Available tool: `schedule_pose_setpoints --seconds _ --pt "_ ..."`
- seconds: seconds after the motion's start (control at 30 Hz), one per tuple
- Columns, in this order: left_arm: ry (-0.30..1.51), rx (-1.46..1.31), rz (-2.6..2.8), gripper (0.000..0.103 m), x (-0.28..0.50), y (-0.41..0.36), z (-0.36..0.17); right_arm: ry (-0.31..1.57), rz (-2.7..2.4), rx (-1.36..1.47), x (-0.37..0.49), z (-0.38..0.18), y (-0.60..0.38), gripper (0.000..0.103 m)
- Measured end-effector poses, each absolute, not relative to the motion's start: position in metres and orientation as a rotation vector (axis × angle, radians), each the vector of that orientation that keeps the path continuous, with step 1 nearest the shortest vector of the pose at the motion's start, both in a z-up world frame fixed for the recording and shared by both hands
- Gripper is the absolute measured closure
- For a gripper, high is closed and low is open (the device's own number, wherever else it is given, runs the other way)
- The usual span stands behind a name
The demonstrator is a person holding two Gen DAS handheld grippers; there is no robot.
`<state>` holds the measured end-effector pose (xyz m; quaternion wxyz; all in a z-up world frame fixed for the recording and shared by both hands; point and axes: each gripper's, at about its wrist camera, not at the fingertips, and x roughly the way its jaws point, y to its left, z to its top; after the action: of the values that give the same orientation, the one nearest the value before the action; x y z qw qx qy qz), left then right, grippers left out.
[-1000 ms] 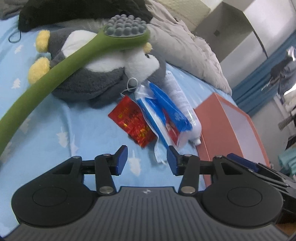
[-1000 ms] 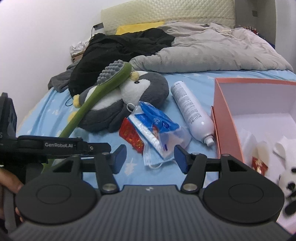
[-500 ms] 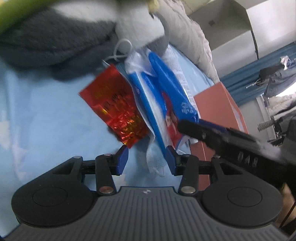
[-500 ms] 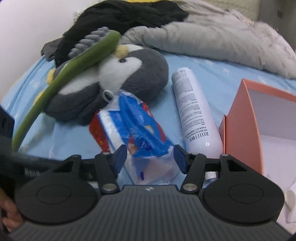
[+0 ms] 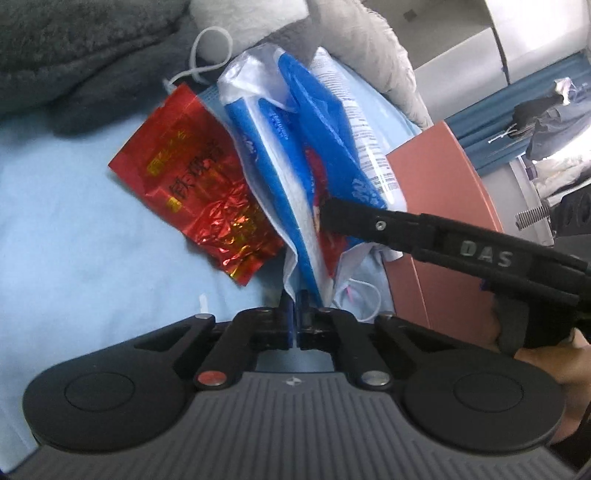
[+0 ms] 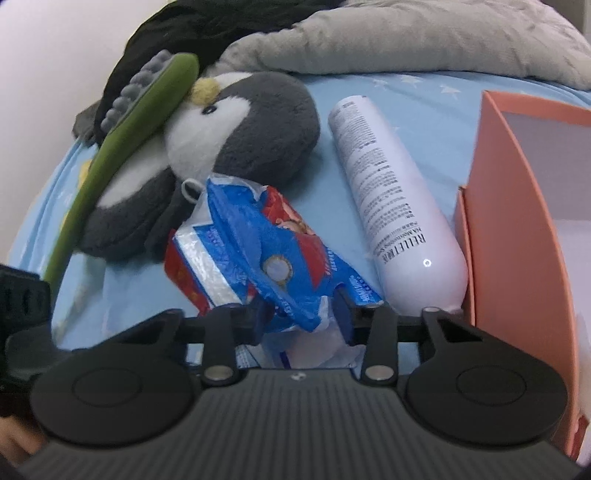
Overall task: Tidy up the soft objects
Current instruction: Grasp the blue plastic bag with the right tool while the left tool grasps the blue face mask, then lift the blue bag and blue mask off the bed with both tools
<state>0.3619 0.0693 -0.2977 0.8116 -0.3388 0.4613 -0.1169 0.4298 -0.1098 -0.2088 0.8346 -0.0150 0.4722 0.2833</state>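
Note:
A blue and white crinkly plastic pack (image 5: 291, 162) lies on the light blue bed sheet (image 5: 74, 229), over a pale blue face mask (image 5: 369, 273) and beside a red foil packet (image 5: 207, 195). My left gripper (image 5: 295, 306) is shut on the near edge of the pack. My right gripper (image 6: 301, 310) has its jaws around the same pack (image 6: 273, 254), partly closed with the plastic between them. Its finger (image 5: 354, 218) reaches in from the right in the left wrist view. A grey penguin plush (image 6: 236, 136) lies behind the pack.
A white tube bottle (image 6: 391, 206) lies between the pack and an open orange box (image 6: 517, 206) at the right. A green long-handled massage brush (image 6: 125, 125) rests on the penguin. A grey duvet (image 6: 406, 40) and black clothing (image 6: 207, 22) lie at the back.
Both grippers moved in onto the blue pack. My left gripper went from open to shut on its edge. My right gripper's jaws narrowed around the pack.

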Motion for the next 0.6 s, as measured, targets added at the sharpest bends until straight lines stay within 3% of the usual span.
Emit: schedule_pose_setpoints --seconds 0.17,0.6 --pt "0.978 -0.647 -0.251 0.102 0.349 0.061 -0.286 0.943 0.546 -0.025 0.405 -0.199 -0.117 0.078" --pt "0.886 -0.604 -0.19 0.103 0.283 0.044 -0.233 0.816 0.457 0.005 0.319 -0.156 -0.15 0.079"
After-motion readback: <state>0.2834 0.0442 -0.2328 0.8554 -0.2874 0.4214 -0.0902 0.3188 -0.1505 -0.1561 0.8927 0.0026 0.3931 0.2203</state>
